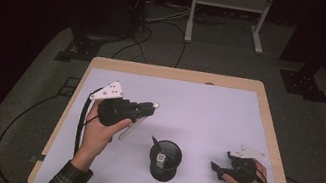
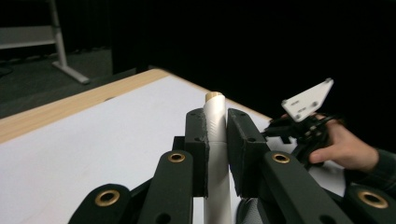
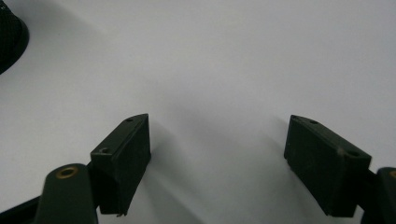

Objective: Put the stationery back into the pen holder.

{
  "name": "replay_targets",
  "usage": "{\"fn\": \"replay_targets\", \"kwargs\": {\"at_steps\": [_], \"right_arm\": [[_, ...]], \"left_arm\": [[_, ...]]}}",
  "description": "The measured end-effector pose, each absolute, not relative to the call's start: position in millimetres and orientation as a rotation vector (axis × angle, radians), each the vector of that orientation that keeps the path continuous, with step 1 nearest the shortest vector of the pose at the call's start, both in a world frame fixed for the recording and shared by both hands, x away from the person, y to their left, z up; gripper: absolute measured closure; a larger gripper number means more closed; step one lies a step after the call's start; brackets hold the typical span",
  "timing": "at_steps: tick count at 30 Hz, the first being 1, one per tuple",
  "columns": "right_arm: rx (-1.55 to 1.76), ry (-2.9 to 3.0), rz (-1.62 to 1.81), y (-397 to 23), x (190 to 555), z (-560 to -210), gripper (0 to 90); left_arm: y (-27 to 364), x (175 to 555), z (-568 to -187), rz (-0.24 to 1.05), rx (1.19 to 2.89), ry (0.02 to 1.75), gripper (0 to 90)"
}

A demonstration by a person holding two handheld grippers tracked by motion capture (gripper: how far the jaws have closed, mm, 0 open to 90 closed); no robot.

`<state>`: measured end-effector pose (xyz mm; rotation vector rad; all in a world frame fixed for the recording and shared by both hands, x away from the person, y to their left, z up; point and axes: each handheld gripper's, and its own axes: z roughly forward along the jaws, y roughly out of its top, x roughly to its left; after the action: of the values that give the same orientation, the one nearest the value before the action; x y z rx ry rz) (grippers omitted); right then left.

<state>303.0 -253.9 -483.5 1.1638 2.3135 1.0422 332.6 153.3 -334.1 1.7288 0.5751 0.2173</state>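
Observation:
My left gripper (image 1: 149, 108) is lifted above the left half of the table, shut on a white pen-like stick (image 1: 130, 127) with a tan tip (image 2: 214, 96). In the left gripper view the stick (image 2: 216, 154) stands squeezed between both jaws (image 2: 215, 127). A black mesh cup (image 1: 165, 161) stands in the front middle of the table with a few small items in it. My right gripper (image 1: 220, 161) rests low at the front right, open, with nothing but bare white table between its jaws (image 3: 217, 140).
The white mat (image 1: 198, 108) covers a wood-edged table (image 1: 267, 120). The cup's edge (image 3: 9, 37) lies to the upper left of the right gripper's jaws. On the dark floor beyond the table are cables and a metal stand (image 1: 226, 11).

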Motion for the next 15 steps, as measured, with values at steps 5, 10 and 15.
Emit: {"fn": "replay_targets", "kwargs": {"at_steps": [5,10,15], "right_arm": [[1.166,2.313,1.042,-254,303,-483,21.5],[1.161,2.314,1.042,-254,303,-484,21.5],[1.162,2.314,1.042,-254,303,-484,21.5]], "left_arm": [[144,328,-326,0.202,1.718,0.531,78.7],[136,326,-323,0.179,1.709,0.502,78.7],[127,324,-324,0.150,1.708,0.475,78.7]]}}
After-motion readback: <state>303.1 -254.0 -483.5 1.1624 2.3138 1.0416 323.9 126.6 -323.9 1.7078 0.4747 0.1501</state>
